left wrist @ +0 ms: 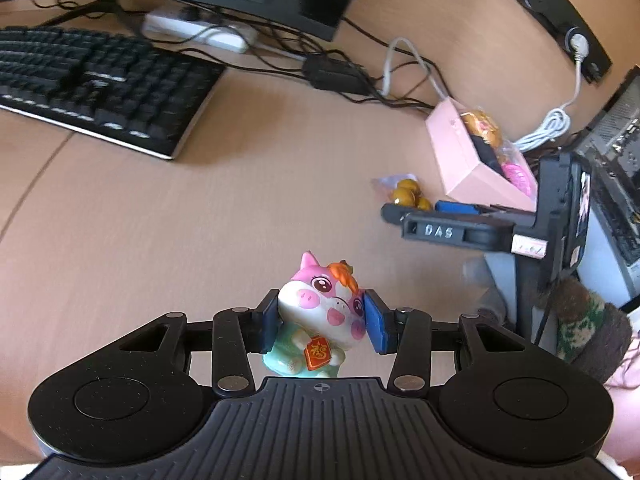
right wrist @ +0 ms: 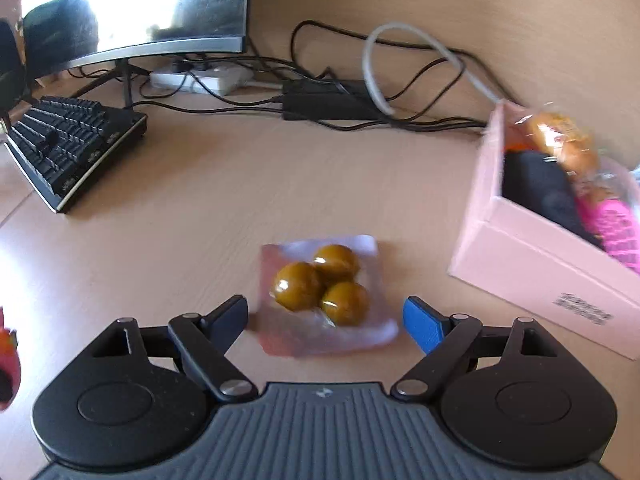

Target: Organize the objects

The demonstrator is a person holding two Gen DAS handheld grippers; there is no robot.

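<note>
My left gripper (left wrist: 322, 322) is shut on a pink and white pig figurine (left wrist: 320, 312) with a mint body and a red packet, held tilted over the desk. My right gripper (right wrist: 324, 320) is open, its fingers on either side of a clear bag holding three brown balls (right wrist: 320, 284) that lies on the desk. The right gripper (left wrist: 416, 216) and the bag (left wrist: 404, 192) also show in the left wrist view at the right. An open pink box (right wrist: 532, 264) with snacks, a black item and a pink item stands right of the bag; it also shows in the left wrist view (left wrist: 468, 160).
A black keyboard (left wrist: 92, 84) lies at the left, under a monitor (right wrist: 132, 4). A white power strip (left wrist: 196, 30), a black adapter (right wrist: 332, 100) and tangled cables run along the back of the wooden desk (left wrist: 180, 232). A computer case (left wrist: 616, 184) stands at the far right.
</note>
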